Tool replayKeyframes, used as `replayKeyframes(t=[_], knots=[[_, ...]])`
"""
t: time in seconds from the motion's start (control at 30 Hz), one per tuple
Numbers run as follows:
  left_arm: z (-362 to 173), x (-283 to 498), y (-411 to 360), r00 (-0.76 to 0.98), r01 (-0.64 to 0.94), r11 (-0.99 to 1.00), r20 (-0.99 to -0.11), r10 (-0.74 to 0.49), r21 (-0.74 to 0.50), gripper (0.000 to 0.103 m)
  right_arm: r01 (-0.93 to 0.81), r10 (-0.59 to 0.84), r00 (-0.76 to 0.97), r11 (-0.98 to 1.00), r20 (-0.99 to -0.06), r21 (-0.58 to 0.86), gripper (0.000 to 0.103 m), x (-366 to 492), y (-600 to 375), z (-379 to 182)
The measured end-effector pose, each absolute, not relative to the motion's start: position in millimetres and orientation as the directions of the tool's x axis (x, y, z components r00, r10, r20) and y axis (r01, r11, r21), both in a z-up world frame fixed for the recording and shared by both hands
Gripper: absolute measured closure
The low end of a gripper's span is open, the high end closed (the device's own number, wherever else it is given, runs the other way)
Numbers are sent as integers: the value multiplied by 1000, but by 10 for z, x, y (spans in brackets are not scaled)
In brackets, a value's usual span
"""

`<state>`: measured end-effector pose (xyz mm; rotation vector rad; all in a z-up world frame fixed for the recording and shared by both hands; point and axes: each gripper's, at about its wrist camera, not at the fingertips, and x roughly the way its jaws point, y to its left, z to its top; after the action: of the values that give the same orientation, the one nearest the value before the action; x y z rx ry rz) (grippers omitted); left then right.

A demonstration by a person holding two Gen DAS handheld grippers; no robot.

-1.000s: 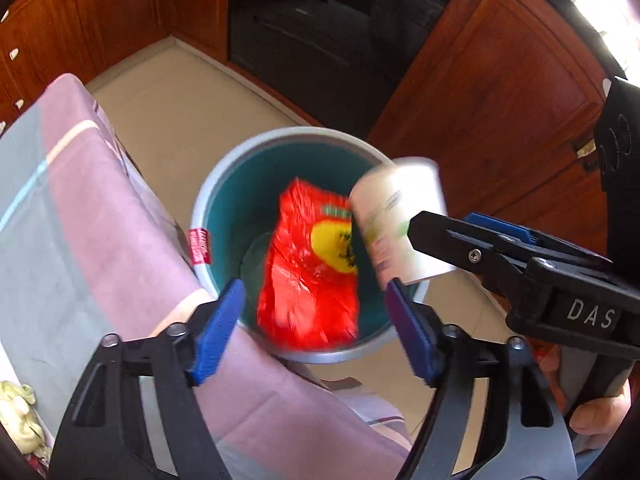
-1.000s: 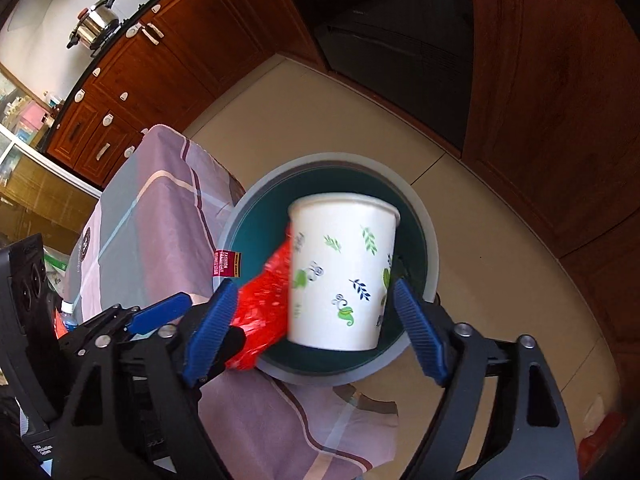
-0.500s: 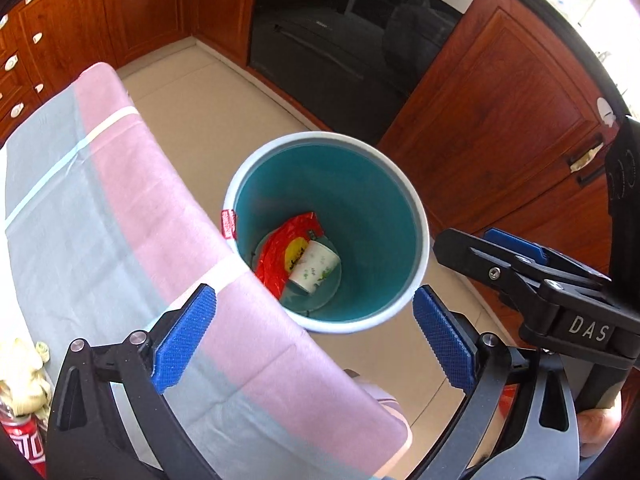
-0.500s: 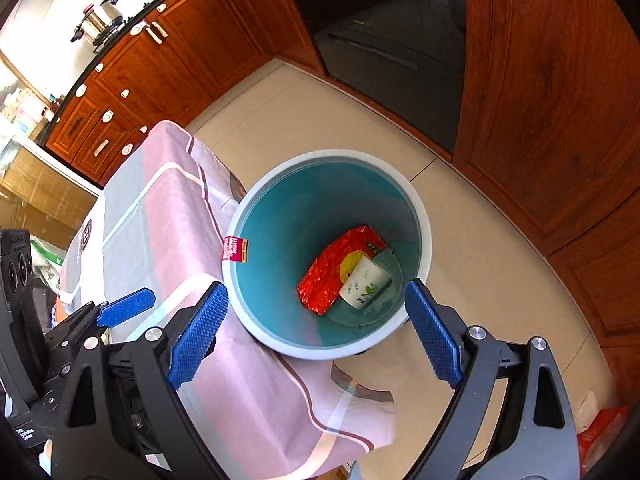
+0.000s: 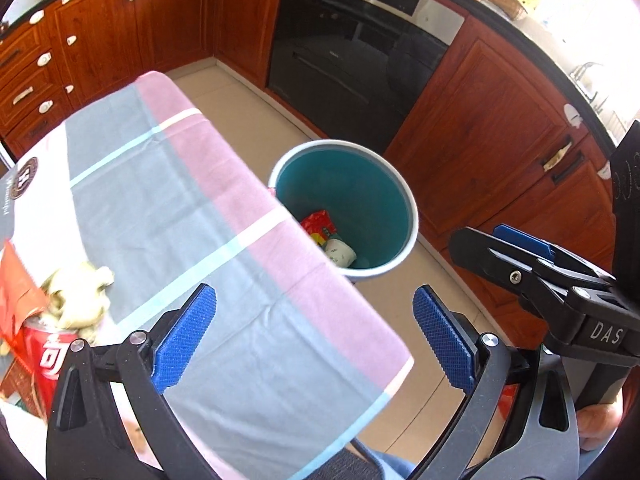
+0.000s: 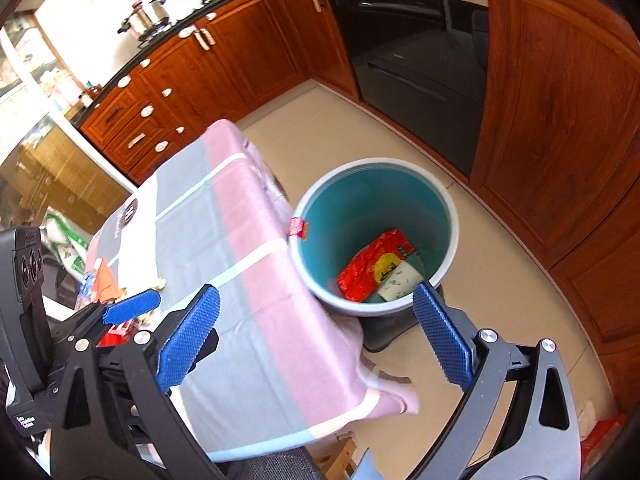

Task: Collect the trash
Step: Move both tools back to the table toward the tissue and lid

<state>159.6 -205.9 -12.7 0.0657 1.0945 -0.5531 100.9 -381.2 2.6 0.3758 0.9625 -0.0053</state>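
A teal bin with a pale rim [image 5: 412,216] [image 6: 454,220] stands on the floor beside the table. At its bottom lie a red snack bag [image 6: 370,262] [image 5: 318,222] and a white leaf-print paper cup [image 6: 400,280] [image 5: 340,252]. My left gripper [image 5: 314,336] hangs open over the table's cloth, with nothing between its blue pads. My right gripper [image 6: 316,336] is above the table edge and the bin, its jaws still opening and empty. On the table's left lie a red can [image 5: 44,360], a crumpled pale tissue [image 5: 80,296] and an orange wrapper [image 5: 18,292].
A pink and grey striped cloth [image 5: 192,216] [image 6: 240,260] covers the table. Wooden cabinets [image 5: 500,128] and a dark oven [image 5: 352,60] line the room behind the bin. Beige floor tiles [image 6: 500,320] surround the bin. A hand [image 5: 598,420] holds the right gripper's handle.
The red bag and the paper cup left the jaws and dropped to the bin's bottom. Both grippers opened wider, rose and drew back over the table, bringing its left-side trash into view.
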Motion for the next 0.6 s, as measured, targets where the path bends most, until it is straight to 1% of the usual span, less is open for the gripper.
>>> replayKeyframes(t=[0.23,0.37,0.5,0.6], knots=[[-66,1142,-1306,394,403,892,-841,-370,-203,4,31,248,564,947,-788,320,10,676,-3114,115],[-79,923,-777,420,352,918,-846,-330,-183,4,-84,329,511,938,-794,335,10,542,-2567,39],[-134,677,-273,460,312,941,-845,-273,-133,4,-177,412,429,911,-804,372,10,449,-2024,-110],[-206,500,130,483,263,959,-846,-228,-108,4,-233,443,379,896,-812,379,10,363,-1656,-197]])
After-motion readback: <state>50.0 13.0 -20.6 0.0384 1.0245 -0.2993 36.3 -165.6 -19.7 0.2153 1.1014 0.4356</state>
